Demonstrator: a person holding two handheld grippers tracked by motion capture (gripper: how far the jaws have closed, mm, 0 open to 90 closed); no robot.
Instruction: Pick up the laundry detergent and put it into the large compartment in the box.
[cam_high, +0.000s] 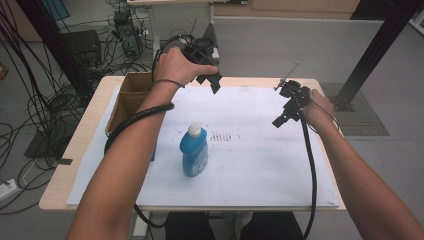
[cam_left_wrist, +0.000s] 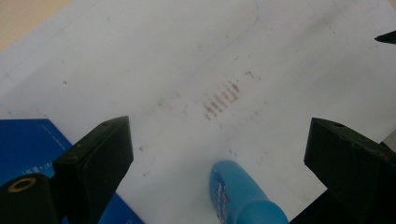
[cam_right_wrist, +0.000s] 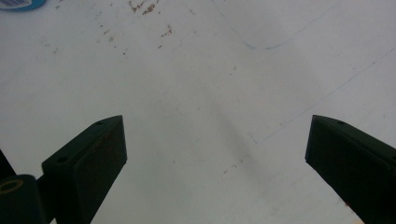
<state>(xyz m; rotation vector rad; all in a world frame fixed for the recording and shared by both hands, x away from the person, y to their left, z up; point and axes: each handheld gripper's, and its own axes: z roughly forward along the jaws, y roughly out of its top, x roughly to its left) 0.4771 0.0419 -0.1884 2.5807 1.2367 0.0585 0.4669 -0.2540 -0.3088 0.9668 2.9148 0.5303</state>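
The blue bottle (cam_high: 194, 151) stands upright on the white sheet (cam_high: 260, 165), near its front edge. The left gripper (cam_high: 214, 82) hovers at the bottle's twelve o'clock, jaws wide apart and empty. The right gripper (cam_high: 281, 120) hangs at about two o'clock, jaws also spread with nothing between them.

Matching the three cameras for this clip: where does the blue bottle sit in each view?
High view: blue bottle stands left of centre on the white sheet.
Left gripper view: bottle lies at bottom centre, between the open jaws.
Right gripper view: a blue sliver, probably the bottle, at the top left corner.
Shared landmark: the brown smudges on the sheet.
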